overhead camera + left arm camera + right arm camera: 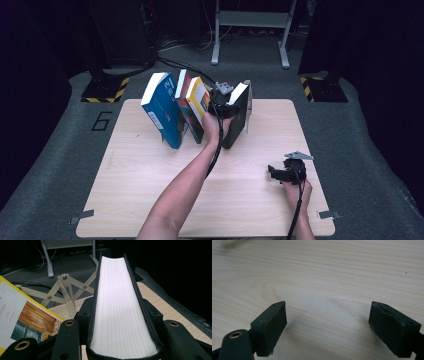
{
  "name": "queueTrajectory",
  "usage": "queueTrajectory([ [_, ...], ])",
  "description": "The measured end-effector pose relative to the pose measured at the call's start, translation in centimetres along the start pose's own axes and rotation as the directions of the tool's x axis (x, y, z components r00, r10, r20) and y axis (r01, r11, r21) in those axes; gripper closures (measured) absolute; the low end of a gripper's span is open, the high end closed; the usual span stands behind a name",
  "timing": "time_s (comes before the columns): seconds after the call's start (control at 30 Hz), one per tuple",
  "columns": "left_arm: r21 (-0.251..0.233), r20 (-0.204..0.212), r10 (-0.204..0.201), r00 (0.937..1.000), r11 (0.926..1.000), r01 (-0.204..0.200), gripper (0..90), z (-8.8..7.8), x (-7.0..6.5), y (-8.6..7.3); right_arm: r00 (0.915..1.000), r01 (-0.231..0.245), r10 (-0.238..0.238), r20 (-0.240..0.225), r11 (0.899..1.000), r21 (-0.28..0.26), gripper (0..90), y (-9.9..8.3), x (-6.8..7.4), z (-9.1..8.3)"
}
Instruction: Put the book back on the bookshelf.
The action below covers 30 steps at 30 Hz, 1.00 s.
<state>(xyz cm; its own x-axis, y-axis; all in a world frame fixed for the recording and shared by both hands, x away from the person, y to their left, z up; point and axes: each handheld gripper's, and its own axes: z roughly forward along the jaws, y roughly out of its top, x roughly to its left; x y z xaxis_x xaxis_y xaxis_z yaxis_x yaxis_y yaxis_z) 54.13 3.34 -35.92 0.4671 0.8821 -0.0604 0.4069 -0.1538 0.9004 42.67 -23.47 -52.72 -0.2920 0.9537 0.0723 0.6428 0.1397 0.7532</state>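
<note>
**Tongs clamp the black book at the end of the row**

Left tongs (227, 102) have their jaws pressed on both covers of the black-covered book (239, 117), and the left gripper view looks straight along its white page edge (120, 315), framed by a dark cover on each side. That book stands tilted at the right end of the row, toward the far edge of the desk (150, 200), its lower corner down on the wood. Just beside it to the left leans the yellow-edged book (198, 97), its cover picture close by in the left gripper view (22, 315). Next comes a red-spined book (182, 87), then the blue book (162, 112), all three slanting the same way. Behind the row, a pale wooden lattice rack (67, 292) shows its riveted slats. Over on the near right of the desk, the right tongs (274, 171) rest low with jaws spread wide, nothing between them but bare wood grain (327, 277), well apart from the books.
</note>
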Motion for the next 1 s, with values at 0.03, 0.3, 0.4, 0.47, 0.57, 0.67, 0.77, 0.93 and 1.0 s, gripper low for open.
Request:
queueTrajectory([
  [0.03, 0.003, 0.0, 0.0, 1.0, 1.0, 0.0, 53.9, 0.1, 0.0, 0.0, 1.0, 0.0, 0.0, 0.0, 1.0, 0.0, 14.2, 0.0, 0.0, 0.0],
  [0.3, -0.01, -0.008, -0.034, 0.9994, 0.9994, 0.034, 53.9, 0.6, 0.0, -0.3, 0.9999, 0.012, -0.012, 0.008, 1.0, 0.001, 14.2, 0.0, 0.0, 0.1],
  [0.4, -0.017, -0.017, -0.038, 0.9991, 0.9991, 0.038, 53.8, 0.8, -0.1, -0.5, 0.9999, 0.014, -0.014, 0.01, 1.0, 0.002, 14.2, 0.0, 0.1, 0.1],
  [0.47, -0.014, -0.016, -0.042, 0.999, 0.999, 0.042, 53.8, 0.7, 0.0, -0.6, 0.9998, 0.018, -0.018, 0.011, 1.0, 0.004, 14.2, 0.0, 0.1, 0.1],
  [0.57, -0.006, -0.013, -0.022, 0.9997, 0.9997, 0.022, 53.4, 0.6, 0.1, -0.9, 0.9997, 0.021, -0.021, 0.011, 1.0, 0.005, 14.2, 0.0, 0.1, 0.1],
  [0.67, 0.012, 0.002, -0.002, 1.0, 0.9999, 0.002, 53.0, 0.6, 0.3, -1.3, 0.9997, 0.022, -0.022, 0.014, 1.0, 0.006, 14.2, 0.0, 0.1, 0.1],
  [0.77, 0.022, 0.012, 0.013, 0.9998, 0.9997, -0.013, 52.8, 0.5, 0.4, -1.4, 0.9995, 0.024, -0.024, 0.018, 1.0, 0.007, 14.2, 0.0, 0.2, 0.1],
  [0.93, 0.049, 0.044, 0.031, 0.9985, 0.9983, -0.033, 51.0, 0.4, 0.3, -1.1, 0.9989, 0.038, -0.038, 0.026, 0.999, 0.011, 14.2, 0.0, 0.3, 0.1],
  [1.0, 0.055, 0.057, 0.026, 0.998, 0.998, -0.029, 48.3, 0.2, 0.4, -1.0, 0.9991, 0.034, -0.034, 0.024, 0.999, 0.011, 14.2, 0.0, 0.3, 0.1],
])
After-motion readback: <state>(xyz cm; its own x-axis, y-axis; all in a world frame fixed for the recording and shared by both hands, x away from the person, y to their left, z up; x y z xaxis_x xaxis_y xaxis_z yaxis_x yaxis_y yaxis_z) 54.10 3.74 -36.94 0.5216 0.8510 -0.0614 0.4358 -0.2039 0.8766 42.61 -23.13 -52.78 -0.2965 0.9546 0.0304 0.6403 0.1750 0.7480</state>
